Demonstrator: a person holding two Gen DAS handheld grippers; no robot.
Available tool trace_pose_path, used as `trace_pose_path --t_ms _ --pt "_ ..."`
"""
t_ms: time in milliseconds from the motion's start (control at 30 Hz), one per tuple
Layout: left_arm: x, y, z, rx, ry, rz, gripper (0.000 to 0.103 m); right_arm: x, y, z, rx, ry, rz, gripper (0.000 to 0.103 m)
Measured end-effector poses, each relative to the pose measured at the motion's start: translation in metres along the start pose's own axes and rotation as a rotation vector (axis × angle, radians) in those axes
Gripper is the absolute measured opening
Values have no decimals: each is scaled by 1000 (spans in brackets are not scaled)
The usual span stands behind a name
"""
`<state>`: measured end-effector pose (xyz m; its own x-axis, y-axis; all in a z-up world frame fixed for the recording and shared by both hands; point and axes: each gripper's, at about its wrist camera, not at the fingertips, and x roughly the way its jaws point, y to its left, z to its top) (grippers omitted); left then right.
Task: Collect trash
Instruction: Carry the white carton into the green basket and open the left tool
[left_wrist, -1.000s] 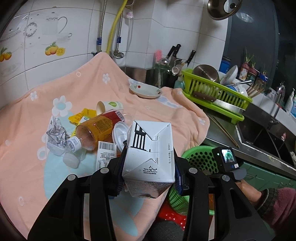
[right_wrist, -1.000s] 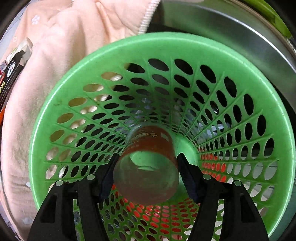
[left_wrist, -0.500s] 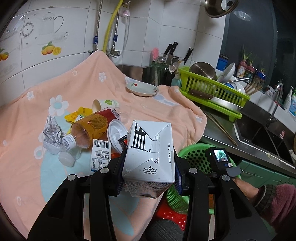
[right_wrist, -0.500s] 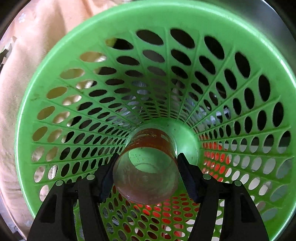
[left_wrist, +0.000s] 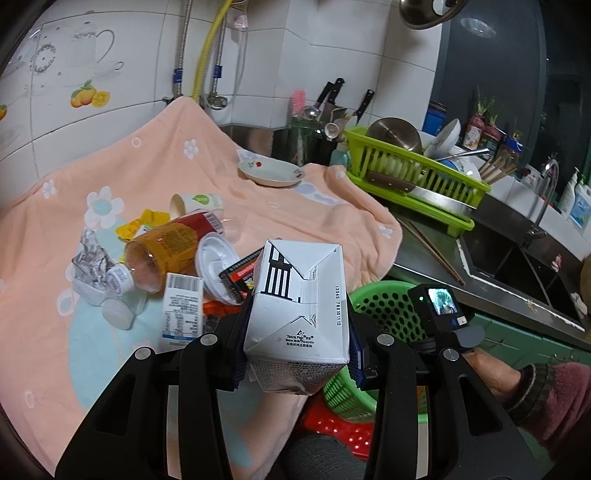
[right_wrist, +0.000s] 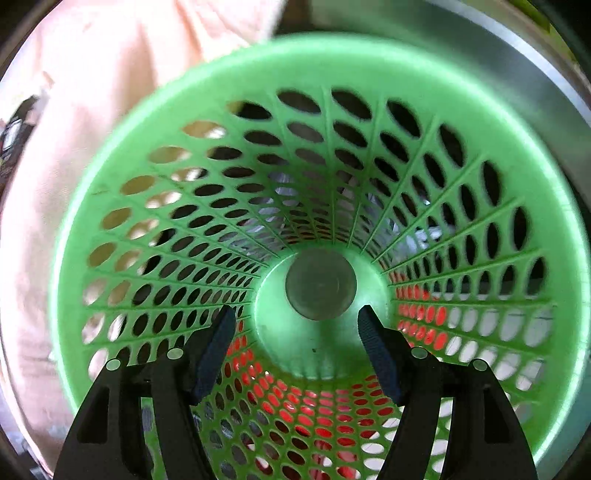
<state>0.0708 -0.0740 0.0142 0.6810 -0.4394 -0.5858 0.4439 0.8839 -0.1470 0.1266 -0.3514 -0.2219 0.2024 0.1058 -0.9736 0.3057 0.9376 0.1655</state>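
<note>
Trash is lying in a loose heap on the peach flowered cloth (left_wrist: 229, 192) at the left of the left wrist view: a tipped orange-labelled bottle (left_wrist: 162, 247), a paper cup (left_wrist: 195, 203) on its side above it, crumpled foil (left_wrist: 90, 254), yellow wrappers (left_wrist: 142, 223), a white lid (left_wrist: 216, 262) and a barcode slip (left_wrist: 181, 310). Low in the centre of that view the left gripper (left_wrist: 295, 343) is clamping a white drink carton (left_wrist: 299, 314), its pads pressing on both side walls, so it is standing partly closed around the box. Just right of the carton, the green perforated basket (left_wrist: 388, 306) is showing behind it, with a red perforated surface (left_wrist: 332, 424) under it, and the right gripper's small camera screen (left_wrist: 441, 302) and a sleeved hand (left_wrist: 491, 373) are sitting at the lower right. A white dish (left_wrist: 269, 171) is resting on the cloth in the upper middle, and a lime dish rack (left_wrist: 413, 177) is standing at the upper right beside the steel sink (left_wrist: 517, 258). In the right wrist view the right gripper (right_wrist: 295, 325) is pointing down into the basket (right_wrist: 546, 155), its jaws opening with nothing pinched between them; a round clear bottle (right_wrist: 320, 283), seen end-on, is lying on the basket floor, apart from both pads. This view is blurred, and the cloth (right_wrist: 92, 110) is filling its upper left.
</note>
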Motion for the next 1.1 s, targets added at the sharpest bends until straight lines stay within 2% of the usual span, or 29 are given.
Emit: trace_pose_path --t_ms 167,367,533,700,867,1100 --pt "7 -13 -3 12 20 -39 42 -39 -2 -19 -62 -85 6 67" --pt "27 -38 -9 27 68 -122 42 -86 -11 -47 -126 -216 -19 70" --pt "61 -69 -19 50 136 -190 42 -121 -27 -71 -161 -347 -104 71" --pt "106 -100 -36 83 201 -218 42 -141 -44 -90 -158 -423 -137 72" --pt "154 -122 -61 103 311 -222 42 -143 -55 -101 -158 -445 -145 73" --pt "194 -126 -81 102 422 -188 42 -130 -64 -108 -133 -446 -128 73"
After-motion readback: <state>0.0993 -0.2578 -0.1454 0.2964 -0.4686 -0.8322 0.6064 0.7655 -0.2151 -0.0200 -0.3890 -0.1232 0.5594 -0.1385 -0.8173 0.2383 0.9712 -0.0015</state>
